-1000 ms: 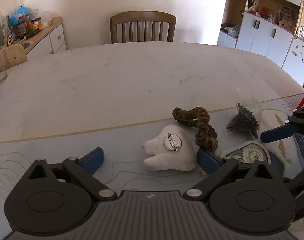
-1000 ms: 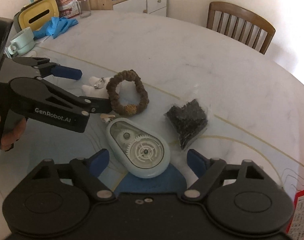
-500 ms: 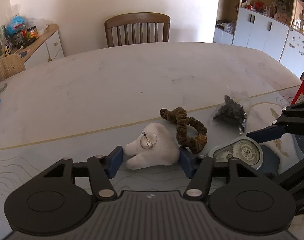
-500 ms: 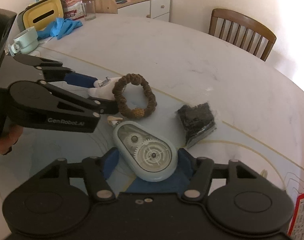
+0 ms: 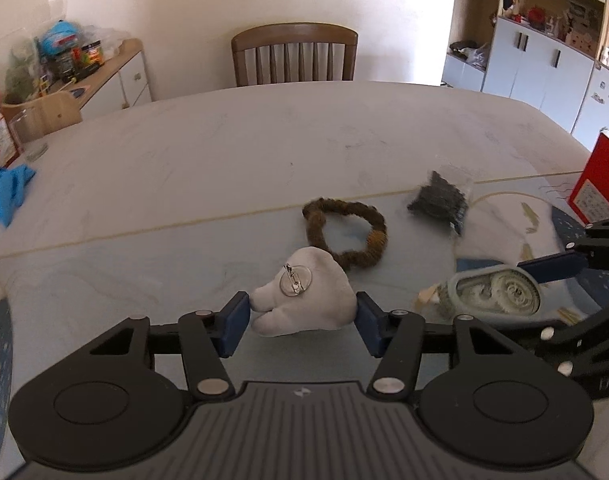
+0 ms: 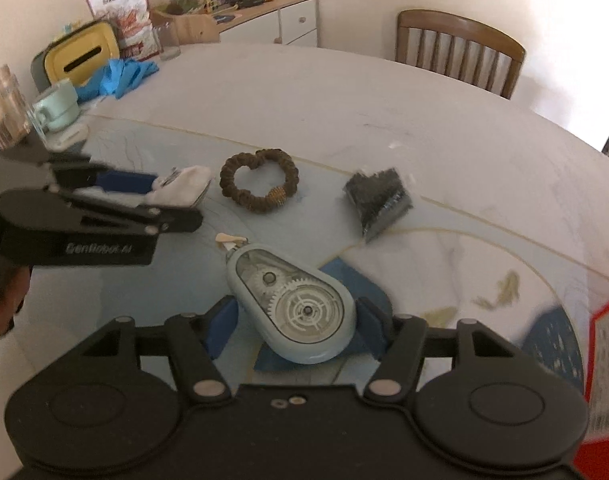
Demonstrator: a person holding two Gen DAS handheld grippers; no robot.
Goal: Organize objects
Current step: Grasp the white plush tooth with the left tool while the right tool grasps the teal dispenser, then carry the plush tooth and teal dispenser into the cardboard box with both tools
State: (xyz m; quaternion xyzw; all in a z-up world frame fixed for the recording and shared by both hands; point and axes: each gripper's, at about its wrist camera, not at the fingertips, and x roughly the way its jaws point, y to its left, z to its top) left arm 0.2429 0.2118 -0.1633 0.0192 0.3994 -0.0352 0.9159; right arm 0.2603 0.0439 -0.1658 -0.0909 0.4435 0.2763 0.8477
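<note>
My left gripper (image 5: 302, 326) is shut on a white plush brooch (image 5: 302, 300) with a round pin back, held above the table; it also shows in the right wrist view (image 6: 184, 190). My right gripper (image 6: 294, 330) is shut on a pale blue correction tape dispenser (image 6: 292, 302), also seen in the left wrist view (image 5: 492, 294). A brown hair scrunchie (image 5: 344, 232) (image 6: 258, 186) and a small bag of black beads (image 5: 438, 200) (image 6: 378, 198) lie on the table beyond both grippers.
A blue-patterned mat (image 6: 444, 248) covers the near table. A red box (image 5: 602, 178) stands at the right. A mint cup (image 6: 58, 106), blue cloth (image 6: 120, 76), yellow tissue box (image 6: 78, 60) and glass (image 6: 168, 42) sit at the far left. A wooden chair (image 5: 294, 56) stands behind.
Both grippers closed: the left on the white brooch, the right on the tape dispenser. Both have lifted and pulled back a little with their objects; scrunchie and bead bag stay on the table.
</note>
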